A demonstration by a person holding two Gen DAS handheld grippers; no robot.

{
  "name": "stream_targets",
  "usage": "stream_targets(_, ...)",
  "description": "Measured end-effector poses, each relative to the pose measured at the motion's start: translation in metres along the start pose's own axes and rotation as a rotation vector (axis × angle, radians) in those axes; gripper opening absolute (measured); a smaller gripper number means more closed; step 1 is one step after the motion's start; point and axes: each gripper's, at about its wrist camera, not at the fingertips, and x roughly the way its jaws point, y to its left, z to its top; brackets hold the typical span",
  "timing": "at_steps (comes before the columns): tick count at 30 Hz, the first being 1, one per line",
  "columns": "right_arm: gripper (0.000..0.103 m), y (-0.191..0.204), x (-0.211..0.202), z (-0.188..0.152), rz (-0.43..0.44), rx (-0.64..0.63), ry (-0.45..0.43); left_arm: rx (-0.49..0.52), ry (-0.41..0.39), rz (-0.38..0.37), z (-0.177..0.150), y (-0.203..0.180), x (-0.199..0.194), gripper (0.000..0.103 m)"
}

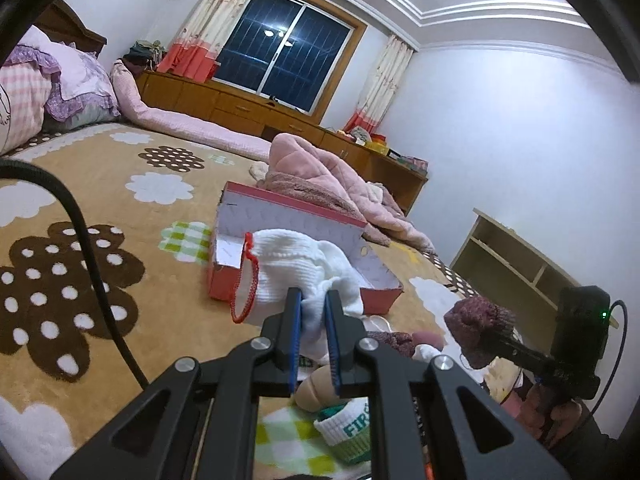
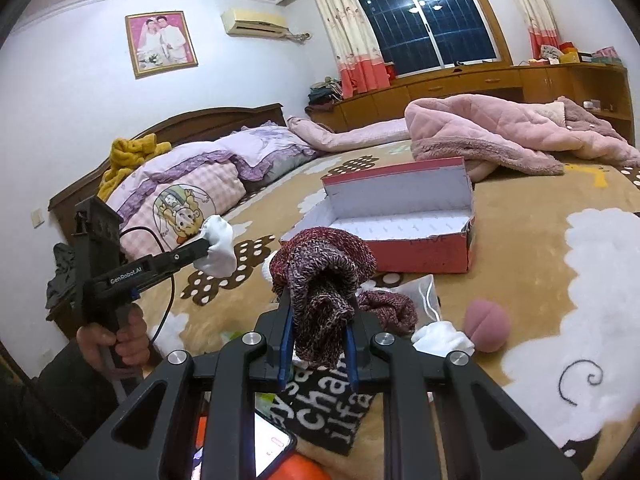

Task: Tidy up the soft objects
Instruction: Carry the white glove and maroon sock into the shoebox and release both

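Observation:
My left gripper (image 1: 313, 300) is shut on a white knitted sock with red trim (image 1: 296, 272), held up in front of the open red shoebox (image 1: 372, 292). It also shows in the right wrist view (image 2: 204, 250), with the white sock (image 2: 218, 250) in it. My right gripper (image 2: 316, 304) is shut on a maroon knitted sock (image 2: 324, 276), held above the bed, short of the shoebox (image 2: 424, 252). The same maroon sock (image 1: 478, 330) shows at the right of the left wrist view.
On the brown flowered blanket (image 1: 120, 208) lie another maroon sock (image 2: 388, 310), a white sock (image 2: 442, 340), a pink round soft item (image 2: 486, 330), a green-and-white sock (image 1: 348, 434) and a beige item (image 1: 316, 390). A pink quilted jacket (image 2: 500, 132) lies behind the box. Pillows (image 2: 192, 192) are at the headboard.

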Motion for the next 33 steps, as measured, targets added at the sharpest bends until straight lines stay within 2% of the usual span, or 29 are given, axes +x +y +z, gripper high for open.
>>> stream_targets(7,0.021,-0.002,0.011,0.005,-0.018,0.016,0.037,-0.006,0.020,-0.029,0.001,0.000,0.008,0.012)
stream_targets(10,0.021,0.000,0.013,0.012,-0.015,0.006,0.036,-0.051,0.027,-0.070,0.005,0.007,0.012,0.012)
stream_targets(15,0.021,-0.004,0.022,0.026,-0.008,-0.009,0.038,-0.070,0.030,-0.045,0.011,0.017,0.021,0.012)
stream_targets(18,0.021,-0.006,0.028,0.032,-0.014,-0.020,0.040,-0.050,0.035,-0.020,0.016,0.020,0.030,0.012)
stream_targets(23,0.021,-0.012,0.040,0.046,-0.028,-0.042,0.045,-0.052,0.035,-0.029,0.027,0.026,0.045,0.012)
stream_targets(28,0.021,-0.021,0.067,0.065,-0.042,-0.067,0.060,0.019,0.044,-0.007,0.039,0.019,0.072,0.012)
stream_targets(30,0.021,-0.026,0.083,0.073,-0.059,-0.076,0.062,0.052,0.056,0.026,0.045,0.017,0.087,0.012)
stream_targets(33,0.021,-0.038,0.110,0.086,-0.171,-0.093,0.065,0.072,0.066,0.058,0.049,0.018,0.108,0.012)
